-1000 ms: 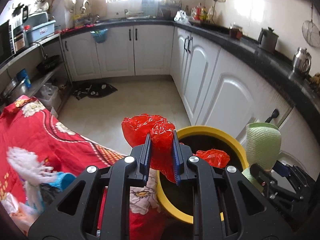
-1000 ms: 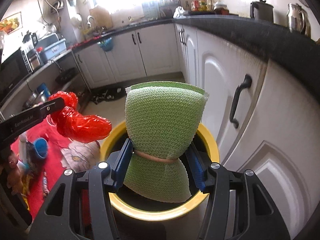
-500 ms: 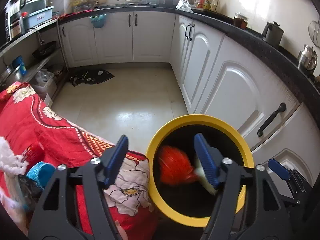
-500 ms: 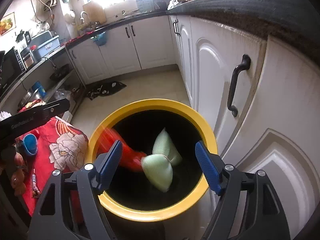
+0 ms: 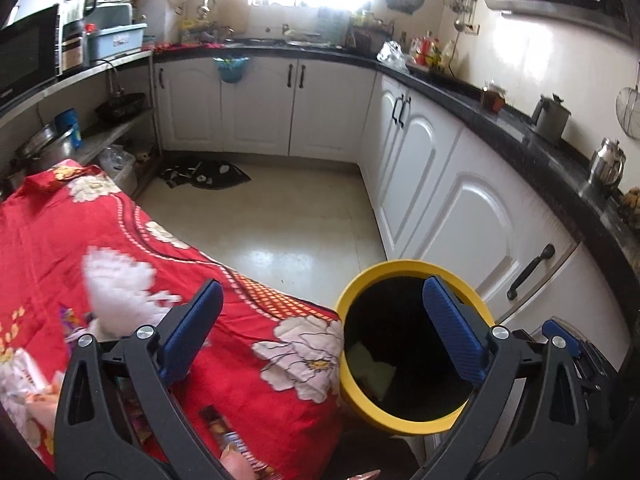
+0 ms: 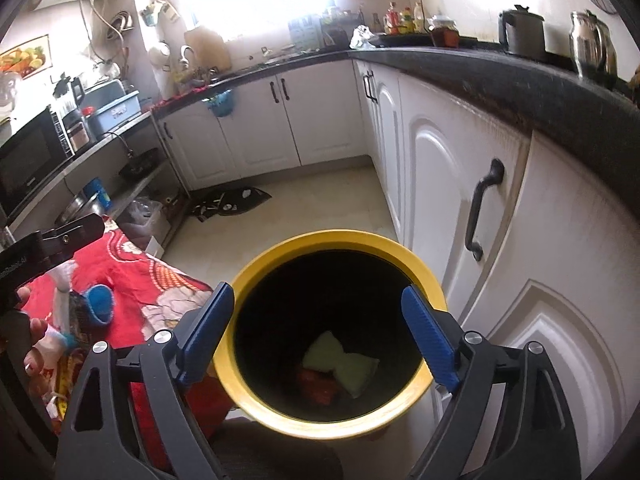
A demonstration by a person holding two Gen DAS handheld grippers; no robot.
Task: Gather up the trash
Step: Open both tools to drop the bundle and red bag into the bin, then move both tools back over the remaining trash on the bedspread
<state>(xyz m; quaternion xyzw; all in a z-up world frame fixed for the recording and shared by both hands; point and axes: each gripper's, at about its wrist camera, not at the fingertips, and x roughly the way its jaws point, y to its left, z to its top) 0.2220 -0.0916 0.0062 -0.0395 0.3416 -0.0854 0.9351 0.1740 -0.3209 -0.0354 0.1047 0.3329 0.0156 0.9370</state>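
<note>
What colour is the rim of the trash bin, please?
Yellow, around a black inside; the bin shows best in the right wrist view.

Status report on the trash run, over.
Left gripper and right gripper opening, nothing between the jaws. Green pouch and red bag lie in the yellow bin. Nothing blocking it.

red bag and green sponge dropped into bin, claws opening
</note>
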